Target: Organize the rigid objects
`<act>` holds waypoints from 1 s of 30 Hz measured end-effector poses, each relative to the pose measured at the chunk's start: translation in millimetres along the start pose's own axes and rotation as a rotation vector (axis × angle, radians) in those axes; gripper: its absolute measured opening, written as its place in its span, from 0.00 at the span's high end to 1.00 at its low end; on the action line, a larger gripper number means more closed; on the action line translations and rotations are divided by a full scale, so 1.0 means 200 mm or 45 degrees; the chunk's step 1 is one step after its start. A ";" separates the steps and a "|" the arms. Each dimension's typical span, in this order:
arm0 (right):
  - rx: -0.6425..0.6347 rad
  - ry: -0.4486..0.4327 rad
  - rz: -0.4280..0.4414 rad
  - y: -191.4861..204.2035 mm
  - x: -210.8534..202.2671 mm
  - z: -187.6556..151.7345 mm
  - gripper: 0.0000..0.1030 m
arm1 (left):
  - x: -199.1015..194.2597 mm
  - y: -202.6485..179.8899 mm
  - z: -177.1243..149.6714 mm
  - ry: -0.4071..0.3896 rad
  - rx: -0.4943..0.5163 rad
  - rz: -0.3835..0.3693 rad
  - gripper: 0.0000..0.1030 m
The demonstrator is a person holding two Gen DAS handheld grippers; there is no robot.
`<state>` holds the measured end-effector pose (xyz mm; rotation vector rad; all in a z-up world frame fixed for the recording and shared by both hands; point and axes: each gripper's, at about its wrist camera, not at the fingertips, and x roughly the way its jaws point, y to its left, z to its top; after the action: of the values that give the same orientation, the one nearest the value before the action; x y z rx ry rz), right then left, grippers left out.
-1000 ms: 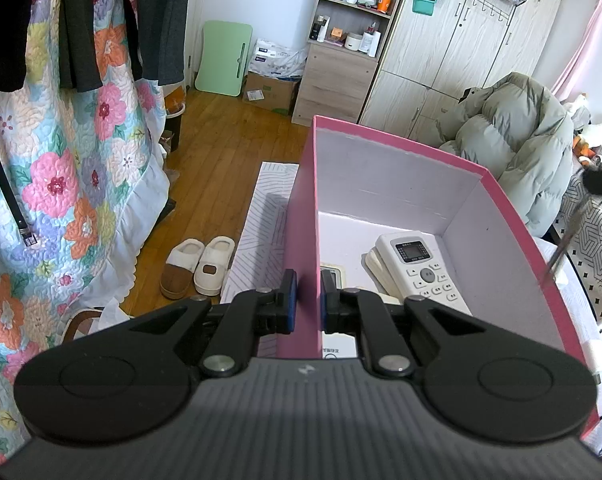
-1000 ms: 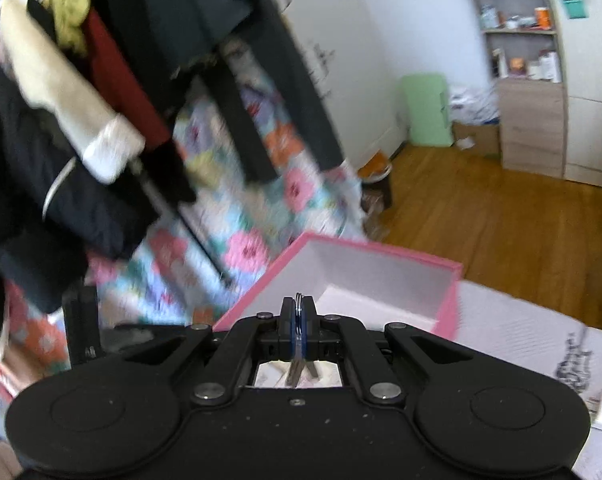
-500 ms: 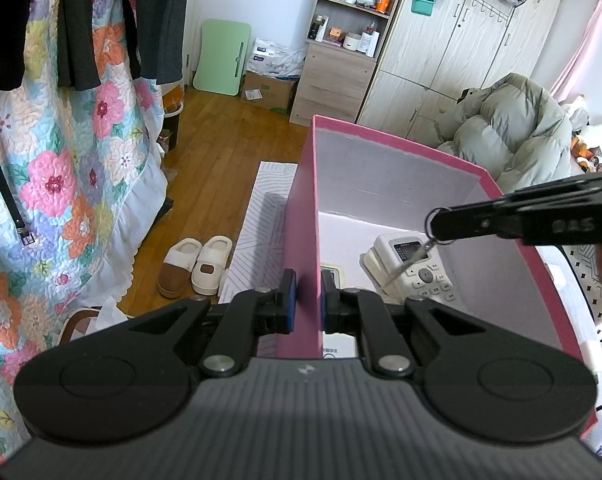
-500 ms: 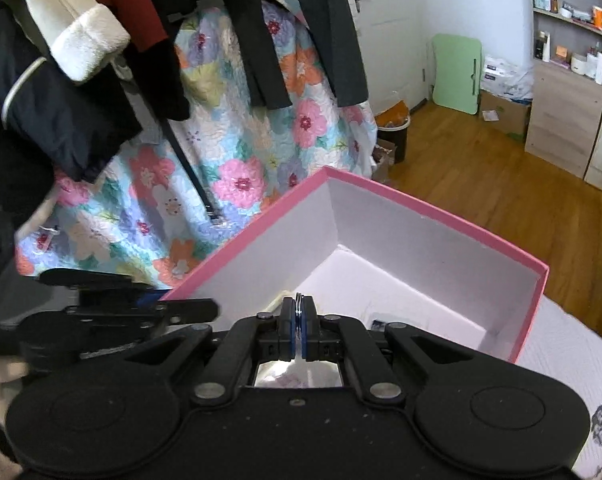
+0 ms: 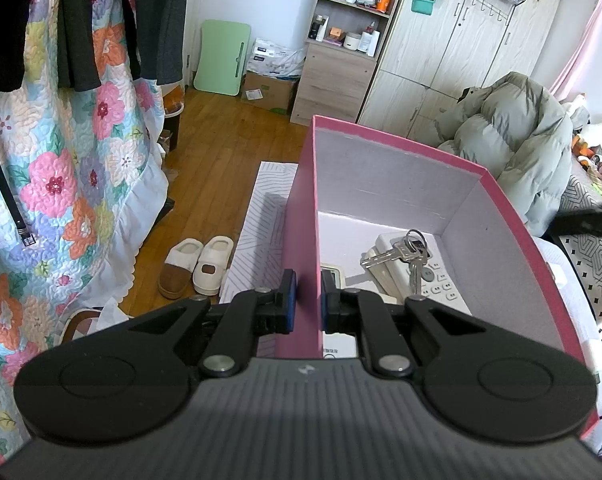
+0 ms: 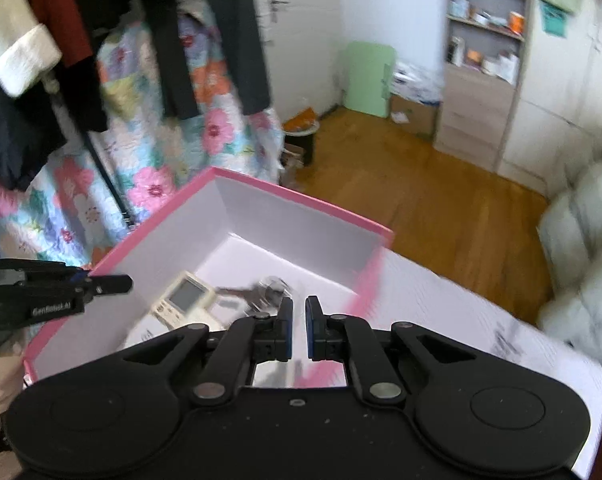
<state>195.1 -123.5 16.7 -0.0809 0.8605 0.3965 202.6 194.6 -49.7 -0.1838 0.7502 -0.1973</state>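
The pink box (image 5: 513, 216) is the landmark here: an open cardboard box with a pink outside and pale lining. The left gripper (image 5: 305, 300) straddles the box's near left wall, one blue-padded finger outside and one inside, jaws narrow with the wall between them; the pads sit right at the cardboard, gripping it as far as the left wrist view shows.

Inside the box, on its floor, lies a white remote control (image 5: 433, 276) with a small screen and rows of buttons. A bunch of keys (image 5: 407, 252) on a ring rests on top of the remote, one key pointing toward the box's left wall and another hanging toward its near end. Just beside the remote, against the left wall, sits a small pale device (image 5: 333, 274) (only partly visible behind the finger), and a white printed sheet (image 5: 339, 346) lies at the near end of the floor.

The right gripper (image 6: 297, 326) hovers over the box's right rim, jaws a little apart with nothing between them. This view is blurred, but the remote (image 6: 183, 298) and keys (image 6: 265, 292) show on the box (image 6: 301, 196) floor beyond its fingers, and the left gripper (image 6: 101, 282) shows at the box's far wall.

Outside the box, beyond its left wall, a pair of slippers (image 5: 199, 266) stands on the wooden floor (image 5: 221, 148).
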 end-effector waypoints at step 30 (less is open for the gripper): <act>0.582 0.591 -0.295 -0.81 -0.04 -0.73 0.32 | -0.01 -0.01 0.02 0.018 0.011 0.030 0.90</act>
<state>145.8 -309.7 -86.2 0.1560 1.3658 -0.0498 202.7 194.6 -45.4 -0.1655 0.7653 -0.1793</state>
